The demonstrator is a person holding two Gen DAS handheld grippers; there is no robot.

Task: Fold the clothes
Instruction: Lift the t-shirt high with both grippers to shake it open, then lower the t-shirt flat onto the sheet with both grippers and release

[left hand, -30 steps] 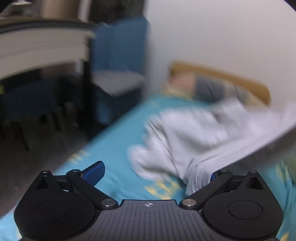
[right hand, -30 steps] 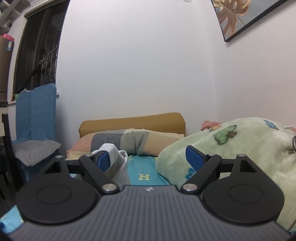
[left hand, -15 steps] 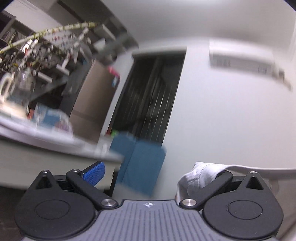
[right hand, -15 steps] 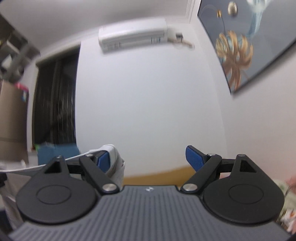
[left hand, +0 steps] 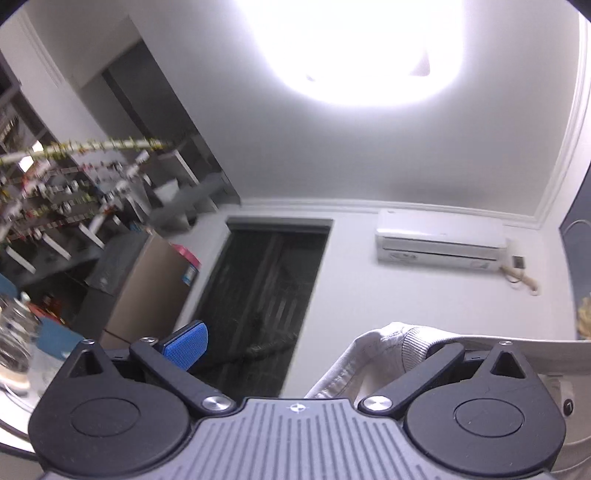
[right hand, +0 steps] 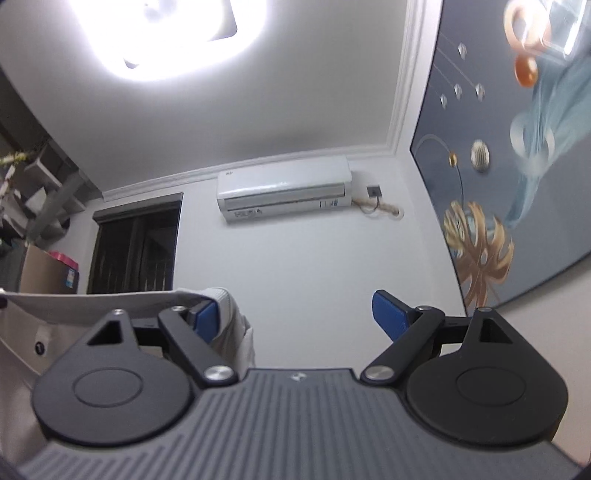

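Ribbed white garment (left hand: 402,343) hem draped over gripper (left hand: 314,341) finger, seemingly taut.

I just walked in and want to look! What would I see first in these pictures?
First the glaring ceiling light overhead, since both cameras tilt up. Then the white air conditioner high on the wall beside the dark doorway, and the big painting with gold leaves on the right wall. Low down, a pale grey garment hangs over one finger of each open gripper, left gripper and right gripper.

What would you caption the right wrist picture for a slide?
Right claw, jaws wide, lifts a grey garment hooked over one finger toward the ceiling light.
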